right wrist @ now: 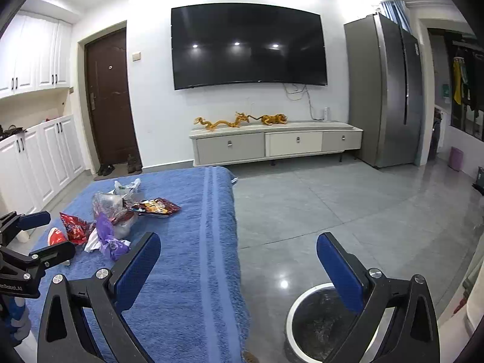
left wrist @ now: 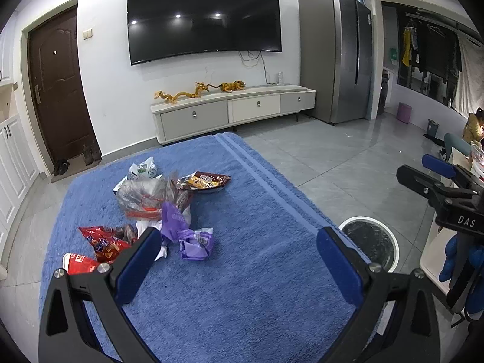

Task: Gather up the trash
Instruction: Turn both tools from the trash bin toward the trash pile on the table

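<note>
A pile of trash lies on the blue towel-covered table [left wrist: 242, 272]: a crumpled purple wrapper [left wrist: 195, 243], a red snack bag [left wrist: 104, 242], a brown snack packet [left wrist: 205, 180] and a clear plastic bag [left wrist: 140, 195]. My left gripper [left wrist: 239, 236] hovers open over the towel, just right of the pile, holding nothing. My right gripper [right wrist: 239, 239] is open and empty over the table's right edge, with the white-rimmed bin [right wrist: 302, 295] on the floor below its right finger. The right wrist view shows the pile [right wrist: 110, 239] to the left, beside the left gripper [right wrist: 59, 233].
The bin [left wrist: 367, 218] stands on grey tiles right of the table. Beyond are a low TV cabinet [right wrist: 272, 145], a wall TV, a grey fridge [right wrist: 384, 90], a brown door and white cupboards [right wrist: 45, 157]. A person sits at the far right [left wrist: 475, 127].
</note>
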The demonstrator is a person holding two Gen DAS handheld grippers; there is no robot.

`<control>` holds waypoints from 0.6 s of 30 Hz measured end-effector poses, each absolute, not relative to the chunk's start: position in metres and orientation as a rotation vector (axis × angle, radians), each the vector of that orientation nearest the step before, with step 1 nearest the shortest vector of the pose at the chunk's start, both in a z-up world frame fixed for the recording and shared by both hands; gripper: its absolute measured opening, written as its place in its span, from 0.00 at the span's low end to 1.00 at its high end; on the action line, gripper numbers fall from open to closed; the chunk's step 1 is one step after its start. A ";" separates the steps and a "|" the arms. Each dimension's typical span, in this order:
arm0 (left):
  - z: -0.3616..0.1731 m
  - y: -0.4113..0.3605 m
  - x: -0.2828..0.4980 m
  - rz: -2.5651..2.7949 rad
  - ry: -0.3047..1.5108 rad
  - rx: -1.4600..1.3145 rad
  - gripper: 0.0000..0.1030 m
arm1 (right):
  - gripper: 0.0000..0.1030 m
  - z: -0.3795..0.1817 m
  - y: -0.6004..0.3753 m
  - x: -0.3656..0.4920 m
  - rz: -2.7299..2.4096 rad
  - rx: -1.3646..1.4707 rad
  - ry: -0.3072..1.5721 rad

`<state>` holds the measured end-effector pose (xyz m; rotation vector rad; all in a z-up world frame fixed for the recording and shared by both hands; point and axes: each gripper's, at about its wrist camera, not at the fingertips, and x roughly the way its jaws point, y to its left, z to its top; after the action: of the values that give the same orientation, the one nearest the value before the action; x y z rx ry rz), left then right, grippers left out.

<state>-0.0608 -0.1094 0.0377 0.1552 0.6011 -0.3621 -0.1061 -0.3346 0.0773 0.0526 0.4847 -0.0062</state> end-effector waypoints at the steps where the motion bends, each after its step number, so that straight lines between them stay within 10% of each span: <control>1: 0.038 -0.110 -0.062 -0.364 0.598 0.157 1.00 | 1.00 0.077 -0.335 -0.108 -0.011 0.051 0.483; 18: 0.042 -0.089 -0.048 -0.301 0.572 0.123 1.00 | 1.00 0.090 -0.363 -0.126 0.049 0.200 0.363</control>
<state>-0.0479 -0.0889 0.0420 0.1233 0.5718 -0.3012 -0.1257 -0.3632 0.0903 0.1999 0.3628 0.0487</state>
